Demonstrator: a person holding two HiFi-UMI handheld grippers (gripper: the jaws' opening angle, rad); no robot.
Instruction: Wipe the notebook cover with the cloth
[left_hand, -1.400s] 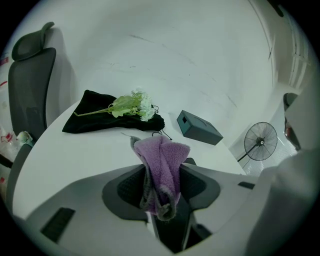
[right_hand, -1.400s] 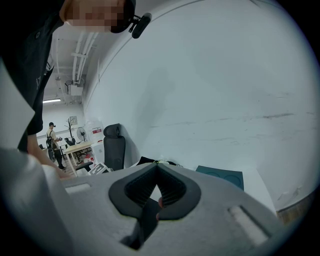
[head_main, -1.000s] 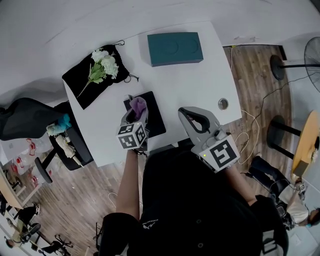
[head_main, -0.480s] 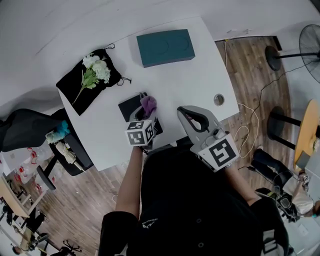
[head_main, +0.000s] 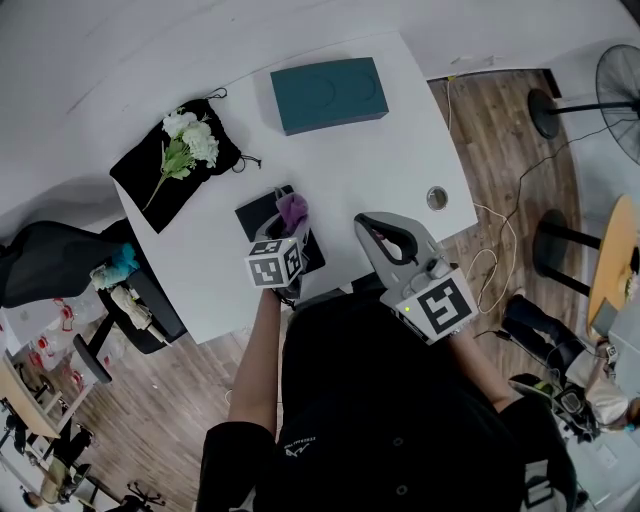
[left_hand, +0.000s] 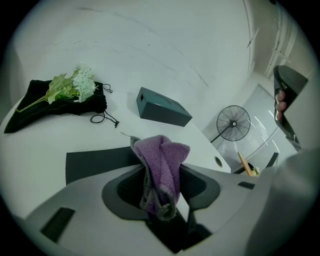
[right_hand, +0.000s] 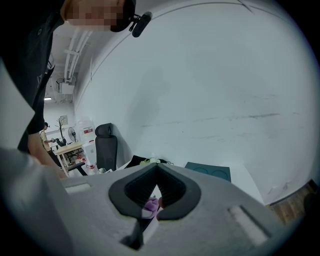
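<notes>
White table (head_main: 400, 150) on wood floor (head_main: 510, 140); purple cloth (left_hand: 162, 165) in left gripper's (left_hand: 161, 174) jaws

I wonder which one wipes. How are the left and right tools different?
The left tool pinches a purple cloth; the right tool is shut on nothing. The left tool is over the black notebook; the right tool is beside it. Both carry marker cubes.

wall (right_hand: 225, 75) white | floor (head_main: 520, 150) wood | bench (head_main: 380, 150) white | chair (head_main: 60, 260) black, left | fan (head_main: 615, 85) right
</notes>
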